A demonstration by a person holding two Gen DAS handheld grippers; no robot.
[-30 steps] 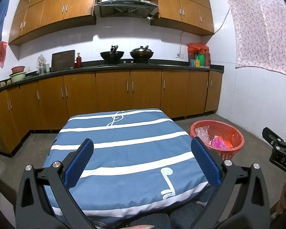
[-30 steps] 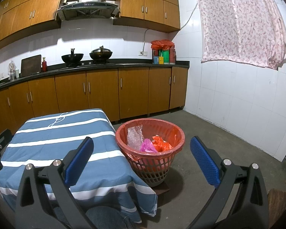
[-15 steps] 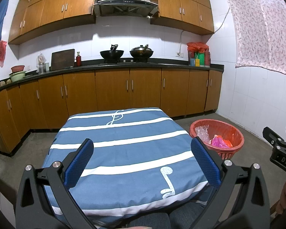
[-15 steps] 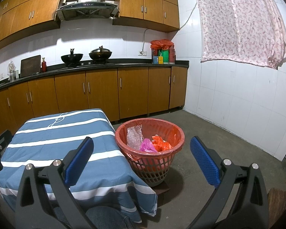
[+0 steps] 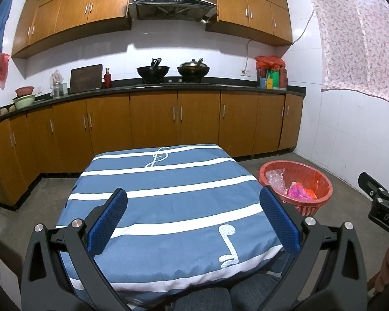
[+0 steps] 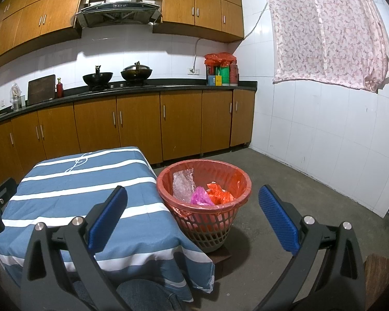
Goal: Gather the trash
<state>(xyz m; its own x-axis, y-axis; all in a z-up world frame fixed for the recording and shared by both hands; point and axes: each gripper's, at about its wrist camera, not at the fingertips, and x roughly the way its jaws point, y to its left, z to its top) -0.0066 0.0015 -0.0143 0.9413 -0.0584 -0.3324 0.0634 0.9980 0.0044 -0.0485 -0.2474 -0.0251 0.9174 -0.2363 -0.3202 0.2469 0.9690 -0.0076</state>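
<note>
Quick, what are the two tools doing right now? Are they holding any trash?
Left tool: open, holding nothing.
Right tool: open, holding nothing.

Blue-white striped tablecloth (image 5: 168,202), red basket (image 6: 236,181)

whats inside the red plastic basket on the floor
The red plastic basket holds a red liner bag, clear crinkled plastic, a pink bag and an orange-red bag. Anything underneath is hidden.
</note>
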